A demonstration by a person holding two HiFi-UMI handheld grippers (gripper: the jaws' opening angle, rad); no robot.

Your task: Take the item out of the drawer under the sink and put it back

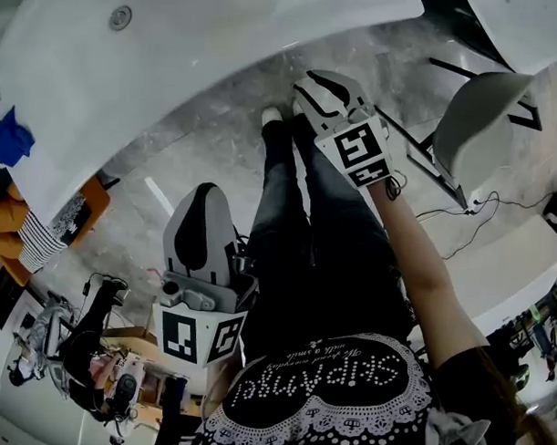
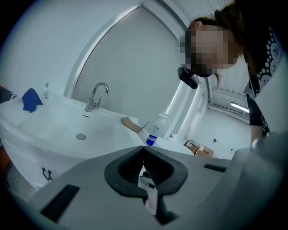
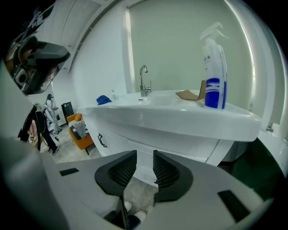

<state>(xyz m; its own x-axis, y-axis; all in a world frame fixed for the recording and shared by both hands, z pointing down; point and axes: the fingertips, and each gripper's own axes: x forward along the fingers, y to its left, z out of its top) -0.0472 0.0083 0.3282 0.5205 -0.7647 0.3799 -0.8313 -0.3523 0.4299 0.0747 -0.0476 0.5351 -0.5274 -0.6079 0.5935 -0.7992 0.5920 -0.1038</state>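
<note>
The task looks barely begun: the drawer (image 3: 110,138) under the sink (image 3: 180,120) appears closed, its item unseen, while the right tool (image 3: 145,155) stands apart and empty below the sink and the left tool (image 2: 143,150) is pressed together.

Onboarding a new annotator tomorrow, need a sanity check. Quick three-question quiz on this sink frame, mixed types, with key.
1. True or false: the right gripper is holding an item.
2. Which lies closest to the spray bottle on the sink top? A) cardboard piece B) blue cloth C) faucet
3. Fill in: the jaw tips of the left gripper stand ___.
Key: 1 false, its jaws are apart with nothing between them. 2 A. 3 together.
</note>
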